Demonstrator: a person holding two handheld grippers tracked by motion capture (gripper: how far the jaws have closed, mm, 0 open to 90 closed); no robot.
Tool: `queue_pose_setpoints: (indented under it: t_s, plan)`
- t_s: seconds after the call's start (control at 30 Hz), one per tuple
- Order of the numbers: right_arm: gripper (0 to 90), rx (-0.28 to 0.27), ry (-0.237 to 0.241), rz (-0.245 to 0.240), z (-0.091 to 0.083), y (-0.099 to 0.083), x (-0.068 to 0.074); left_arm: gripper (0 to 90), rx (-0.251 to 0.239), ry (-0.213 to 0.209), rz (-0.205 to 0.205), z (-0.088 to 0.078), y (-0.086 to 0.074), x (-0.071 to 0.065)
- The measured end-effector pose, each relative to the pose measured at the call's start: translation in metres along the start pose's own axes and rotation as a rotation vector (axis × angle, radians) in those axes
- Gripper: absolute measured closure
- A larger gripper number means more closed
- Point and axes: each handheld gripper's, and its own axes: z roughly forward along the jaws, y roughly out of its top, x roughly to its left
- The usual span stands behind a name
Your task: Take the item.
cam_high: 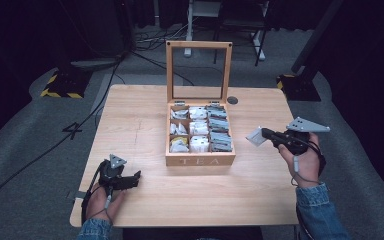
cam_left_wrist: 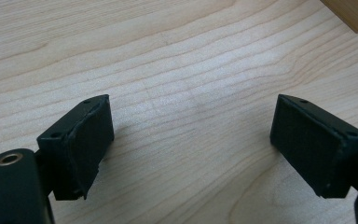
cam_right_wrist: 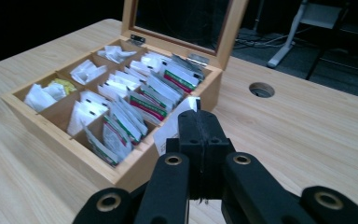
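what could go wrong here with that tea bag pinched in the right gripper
The right gripper seems to pinch only one edge of the tea bag, so it might slip out over the table. The tea box compartments look packed, so pushing it in might crumple neighbouring packets.

"TEA" on the front wall of the wooden box [cam_high: 200, 161], centre of the high view; nothing else legible.
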Motion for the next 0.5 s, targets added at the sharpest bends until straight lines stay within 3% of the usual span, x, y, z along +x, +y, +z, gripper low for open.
queue_pose_setpoints:
  t_s: [0.5]
  plan:
    - [90.0,0.065,-0.058,0.024,0.012,-0.018,-0.020,13.6,0.000,0.000,0.000,0.000,0.000,0.000]
